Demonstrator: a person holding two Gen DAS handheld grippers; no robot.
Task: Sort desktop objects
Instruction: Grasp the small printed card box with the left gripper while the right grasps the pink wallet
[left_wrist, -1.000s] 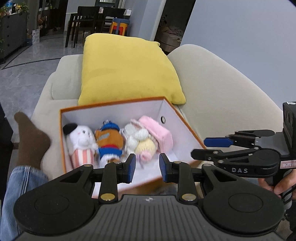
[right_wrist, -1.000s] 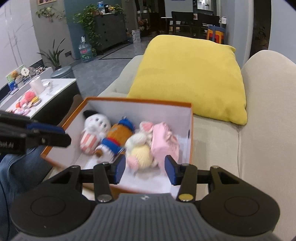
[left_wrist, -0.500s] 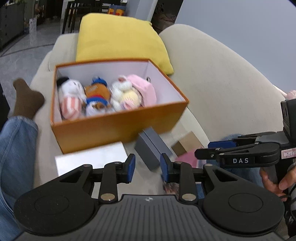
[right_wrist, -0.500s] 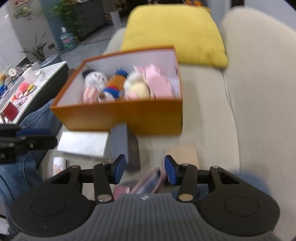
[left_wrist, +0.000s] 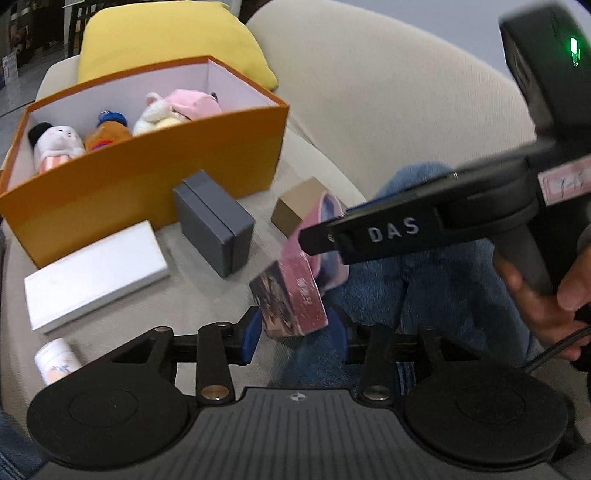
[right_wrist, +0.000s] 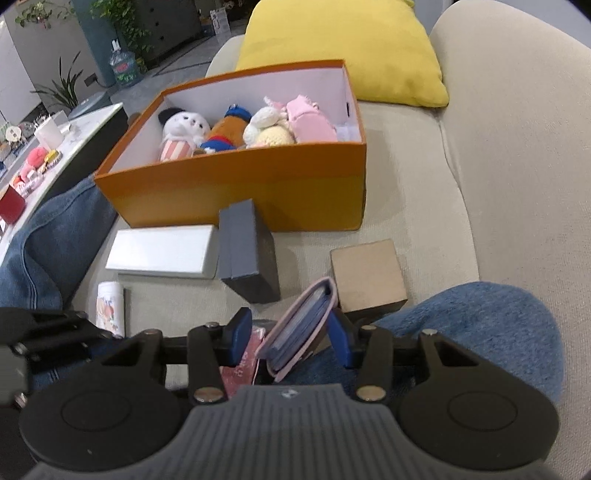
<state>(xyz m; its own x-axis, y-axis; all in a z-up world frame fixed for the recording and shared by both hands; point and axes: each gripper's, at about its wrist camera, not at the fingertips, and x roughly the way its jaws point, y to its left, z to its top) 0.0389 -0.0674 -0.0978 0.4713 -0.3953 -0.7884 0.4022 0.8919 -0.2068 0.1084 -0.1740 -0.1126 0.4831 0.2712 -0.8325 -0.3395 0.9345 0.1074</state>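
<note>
Left gripper (left_wrist: 297, 334): jaws opening, red card box (left_wrist: 291, 291) sits between the tips, pads not pressing; its long axis runs away from the tongs toward the orange box (left_wrist: 147, 184); right gripper (right_wrist: 288, 332) is parted around the pink wallet (right_wrist: 303, 325), no clamp evident; left is nearer the card box.

The orange box (right_wrist: 236, 192) looked like matt card; the toys (right_wrist: 243, 129) inside it were plush; beside it, the grey box (right_wrist: 247, 254) was matt, the white box (right_wrist: 162, 251) faintly glossy.
</note>
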